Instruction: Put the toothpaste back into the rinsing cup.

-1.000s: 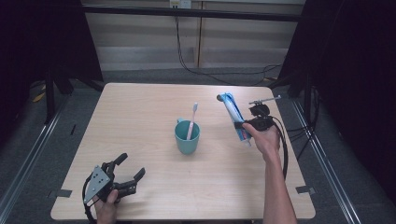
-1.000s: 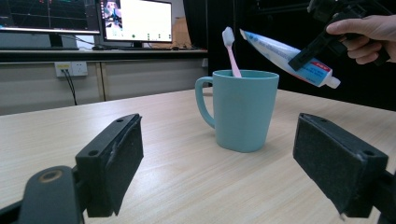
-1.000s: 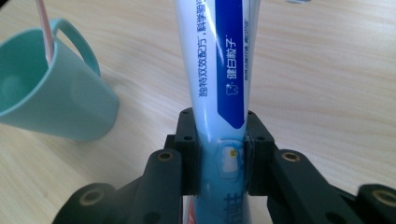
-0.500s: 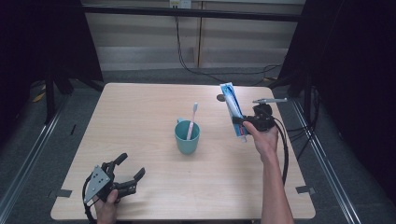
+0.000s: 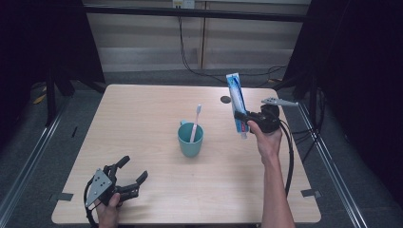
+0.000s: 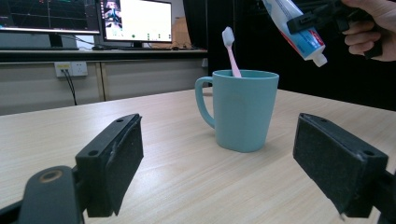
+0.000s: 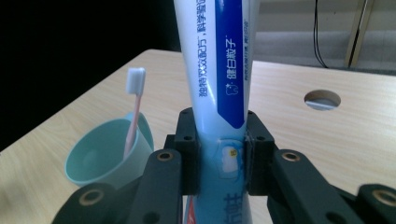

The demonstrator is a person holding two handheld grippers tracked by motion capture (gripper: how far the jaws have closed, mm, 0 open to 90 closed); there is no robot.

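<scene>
My right gripper (image 5: 244, 118) clamps the toothpaste tube (image 5: 236, 102) upright, cap down; the teal mug (image 5: 190, 139) stands to its left, nearer than my wide-open left gripper (image 5: 129, 176).

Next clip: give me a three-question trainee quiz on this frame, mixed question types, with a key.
1. True or false: the right gripper is shut on the toothpaste tube.
2. Where is the toothbrush? A) lying on the table B) standing in the teal cup C) held by the left gripper
3. Fill in: the left gripper's jaws are ____.

Key: 1 true: the tube is clamped between the jaws and lifted off the table. 2 B. 3 open, with nothing between them.
</scene>
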